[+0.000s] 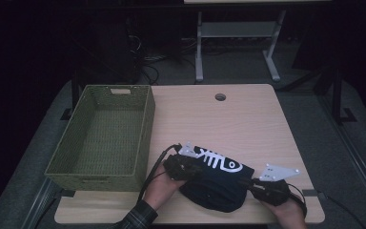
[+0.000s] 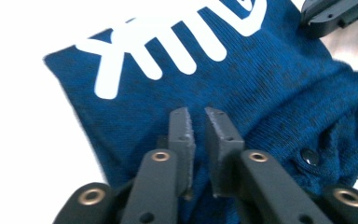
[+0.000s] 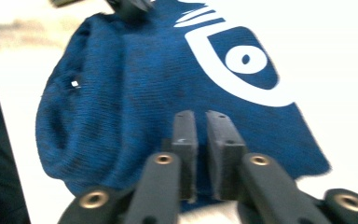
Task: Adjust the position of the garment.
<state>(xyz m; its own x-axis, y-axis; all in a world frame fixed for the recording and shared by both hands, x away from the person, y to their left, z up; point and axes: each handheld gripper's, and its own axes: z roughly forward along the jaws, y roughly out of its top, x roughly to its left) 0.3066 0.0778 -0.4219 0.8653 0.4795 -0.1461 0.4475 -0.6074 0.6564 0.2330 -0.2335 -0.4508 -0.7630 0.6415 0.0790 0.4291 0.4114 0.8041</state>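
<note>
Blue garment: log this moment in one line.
blue garment: folded, on table | left gripper: slightly open | right gripper: slightly open | basket: empty

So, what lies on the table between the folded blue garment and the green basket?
In the high view, the left tool and the hand holding it lie there, at the blue garment; the rest of the way to the green basket is bare table.

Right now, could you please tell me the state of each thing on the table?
Blue garment: folded, lying flat on the table, fish-skeleton print up.
Green basket: upright, nothing inside.
Left gripper: fingers slightly apart above the cloth, nothing between them.
Right gripper: fingers slightly apart above the cloth, nothing between them.
</note>
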